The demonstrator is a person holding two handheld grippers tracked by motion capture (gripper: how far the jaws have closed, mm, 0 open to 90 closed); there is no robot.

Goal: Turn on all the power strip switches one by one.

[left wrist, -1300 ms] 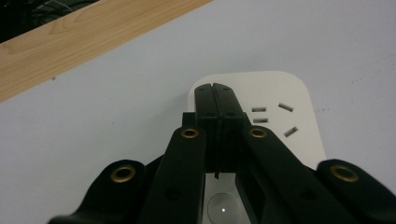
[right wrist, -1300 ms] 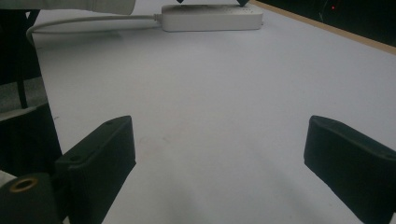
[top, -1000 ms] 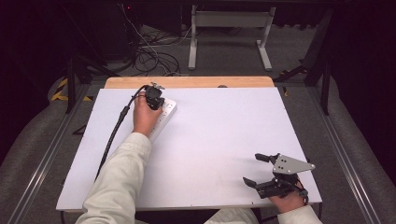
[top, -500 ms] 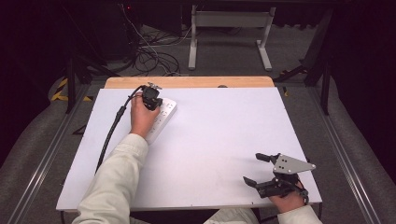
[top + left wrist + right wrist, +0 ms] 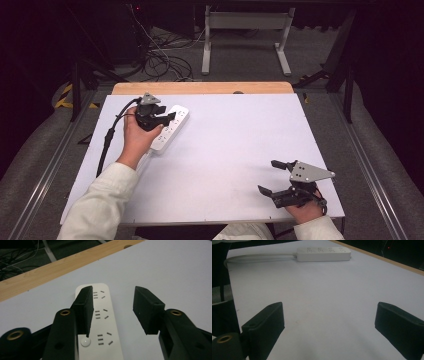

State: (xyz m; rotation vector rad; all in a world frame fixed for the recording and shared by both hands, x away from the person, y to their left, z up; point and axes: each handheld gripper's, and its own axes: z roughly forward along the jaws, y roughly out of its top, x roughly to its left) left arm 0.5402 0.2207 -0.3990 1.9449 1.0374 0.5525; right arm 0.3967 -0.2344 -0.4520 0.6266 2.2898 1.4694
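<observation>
A white power strip (image 5: pixel 168 129) lies flat on the white table top (image 5: pixel 225 150), in the far-left part of it, near the wooden strip (image 5: pixel 202 88) along the table's far edge. In the high view its long axis runs on a diagonal: the far end points up and to the right toward the wooden strip, the near end points down and to the left toward the person. Its socket face is up. In the left gripper view three socket groups show in a row along the strip (image 5: pixel 100 322), with a round white button (image 5: pixel 85 342) at the near end; the rounded far end points toward the wooden edge. In the right gripper view the strip (image 5: pixel 323 253) lies crosswise far off, its white cord (image 5: pixel 259 257) trailing from its left end.

The left gripper (image 5: pixel 167 118) hangs over the strip's middle, black cable (image 5: pixel 107 142) trailing back along the sleeve. Its jaws have just been opening; they stand apart, clear of the strip, nothing pinched between them (image 5: pixel 113 310).

The right gripper (image 5: pixel 270 177) sits at the near-right corner of the table, well apart from the strip. Its jaws are spread wide over bare table, nothing between them.
</observation>
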